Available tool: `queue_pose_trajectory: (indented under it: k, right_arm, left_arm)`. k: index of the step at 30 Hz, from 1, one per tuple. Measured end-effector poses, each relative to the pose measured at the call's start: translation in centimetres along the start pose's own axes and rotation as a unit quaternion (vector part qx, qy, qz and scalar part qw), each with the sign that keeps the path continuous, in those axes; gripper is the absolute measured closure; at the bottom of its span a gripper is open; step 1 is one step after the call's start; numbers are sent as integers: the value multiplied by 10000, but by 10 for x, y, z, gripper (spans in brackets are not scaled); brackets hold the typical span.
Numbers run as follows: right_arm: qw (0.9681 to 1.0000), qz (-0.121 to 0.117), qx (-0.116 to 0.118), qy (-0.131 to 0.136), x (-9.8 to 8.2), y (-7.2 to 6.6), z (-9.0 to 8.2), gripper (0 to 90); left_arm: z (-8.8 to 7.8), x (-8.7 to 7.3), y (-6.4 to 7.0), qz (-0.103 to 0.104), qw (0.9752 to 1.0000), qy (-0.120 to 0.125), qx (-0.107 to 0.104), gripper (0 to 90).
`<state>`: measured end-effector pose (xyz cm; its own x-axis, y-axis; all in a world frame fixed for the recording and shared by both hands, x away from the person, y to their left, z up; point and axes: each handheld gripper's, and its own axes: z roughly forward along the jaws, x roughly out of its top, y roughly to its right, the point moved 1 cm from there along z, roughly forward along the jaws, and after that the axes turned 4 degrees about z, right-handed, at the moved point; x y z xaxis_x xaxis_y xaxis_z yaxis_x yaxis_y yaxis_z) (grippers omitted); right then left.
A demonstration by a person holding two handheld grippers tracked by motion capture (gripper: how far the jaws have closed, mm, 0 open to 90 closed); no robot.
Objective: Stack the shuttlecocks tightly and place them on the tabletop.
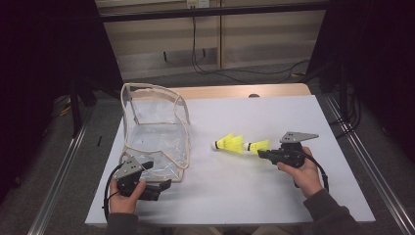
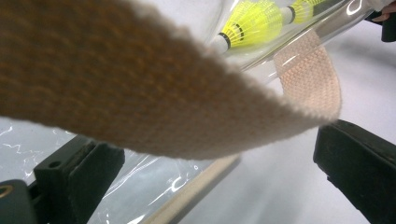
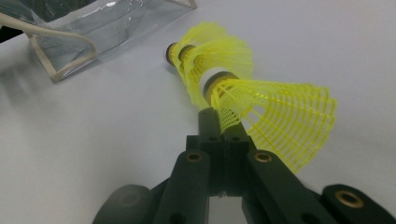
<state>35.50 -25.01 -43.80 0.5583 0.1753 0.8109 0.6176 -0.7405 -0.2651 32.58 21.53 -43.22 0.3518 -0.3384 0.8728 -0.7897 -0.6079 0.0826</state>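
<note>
Clear plastic bag (image 1: 155, 128) at the table's (image 1: 274, 196) left, left gripper (image 1: 155, 188) beneath its beige strap (image 2: 140, 93) — jaws spread, nothing clamped, yellow shuttlecocks (image 1: 240, 144) lying mid-table, right gripper (image 1: 263, 154) clenched on the nearest skirt — bag edge between gripper and shuttlecocks.

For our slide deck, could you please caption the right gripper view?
Shut hand-held gripper pinching the net skirt of a yellow plastic shuttlecock on the white table.

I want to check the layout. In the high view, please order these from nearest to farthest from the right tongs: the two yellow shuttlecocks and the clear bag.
1. Right shuttlecock, at the right tongs.
2. Left shuttlecock, just left of it.
3. Clear bag, far left.
</note>
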Motion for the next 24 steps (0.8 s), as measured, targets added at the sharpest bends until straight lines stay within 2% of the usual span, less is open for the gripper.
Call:
queue_pose_trajectory:
  k: [24]
  right_arm:
    - [10000,50,-28,-18,1,3,10,893]
  left_arm:
    - [0,0,0,-7,10000,9,2,18]
